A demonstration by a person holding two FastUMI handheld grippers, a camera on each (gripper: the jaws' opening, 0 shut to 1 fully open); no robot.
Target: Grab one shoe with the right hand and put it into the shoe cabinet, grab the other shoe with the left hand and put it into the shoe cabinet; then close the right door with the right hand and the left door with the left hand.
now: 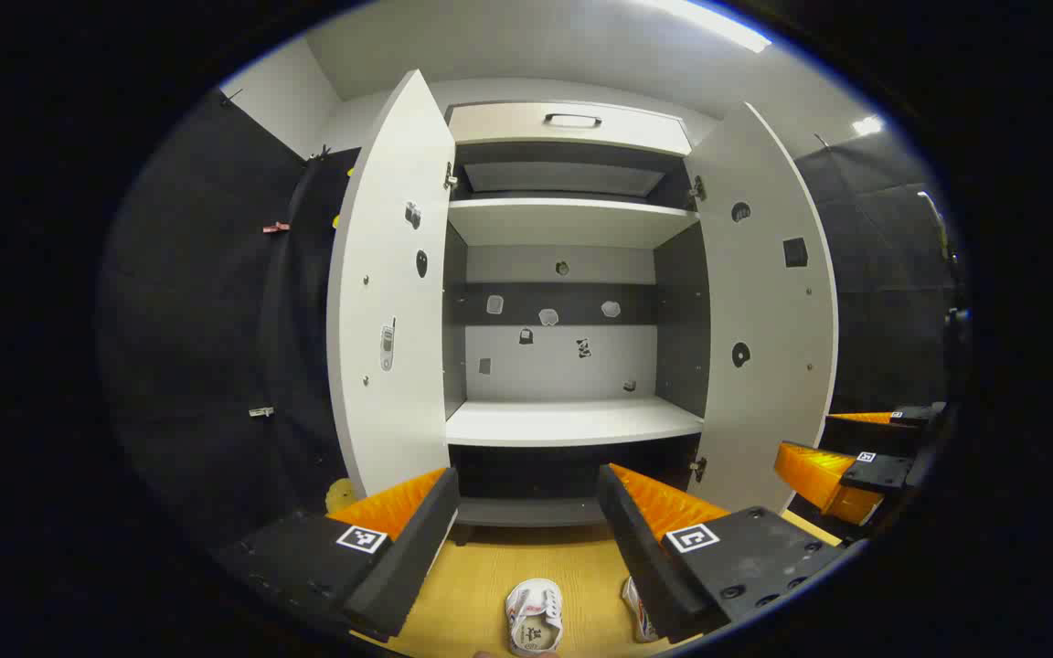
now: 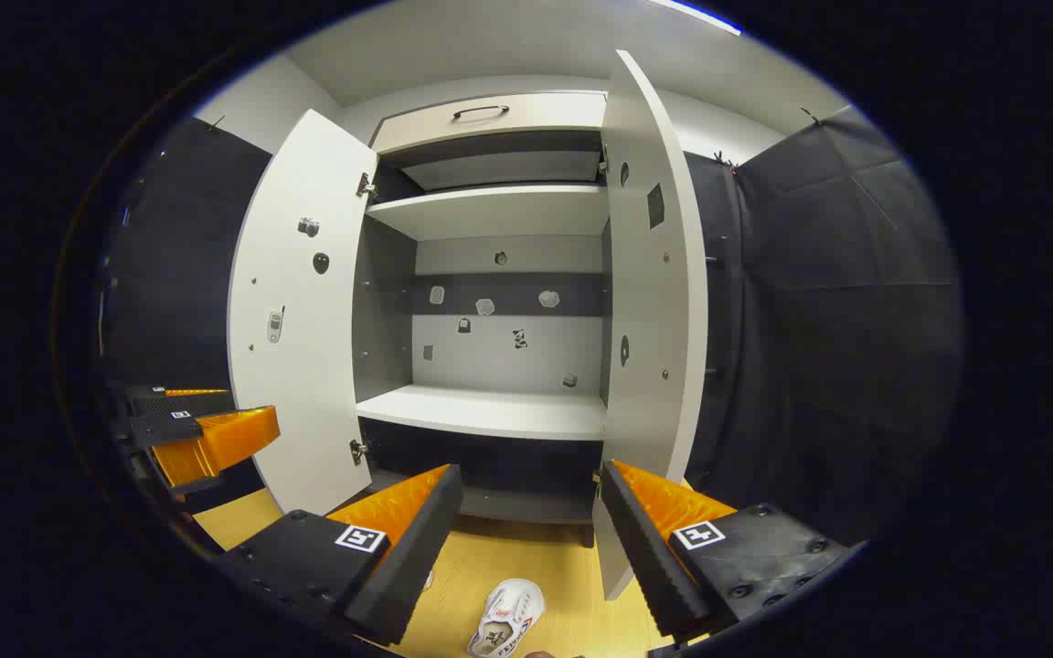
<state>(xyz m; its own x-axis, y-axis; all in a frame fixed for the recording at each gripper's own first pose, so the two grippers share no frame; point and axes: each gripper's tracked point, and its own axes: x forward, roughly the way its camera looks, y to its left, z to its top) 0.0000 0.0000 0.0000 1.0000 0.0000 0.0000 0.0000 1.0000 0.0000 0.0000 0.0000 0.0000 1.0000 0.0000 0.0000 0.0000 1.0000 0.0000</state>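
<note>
The white shoe cabinet stands straight ahead with both doors swung wide: left door, right door. Its shelves hold nothing. A white shoe lies on the floor below my left gripper, which is open and empty. A second shoe peeks from behind the gripper's right finger. My right gripper hovers at the far right. In the right gripper view, the right gripper is open above a white shoe, facing the cabinet, with the left gripper at the left.
The floor is yellow wood. Black cloth walls close in on both sides of the cabinet. A drawer with a handle tops the cabinet. Small stickers dot the doors and back panel. A yellowish object sits by the left door's foot.
</note>
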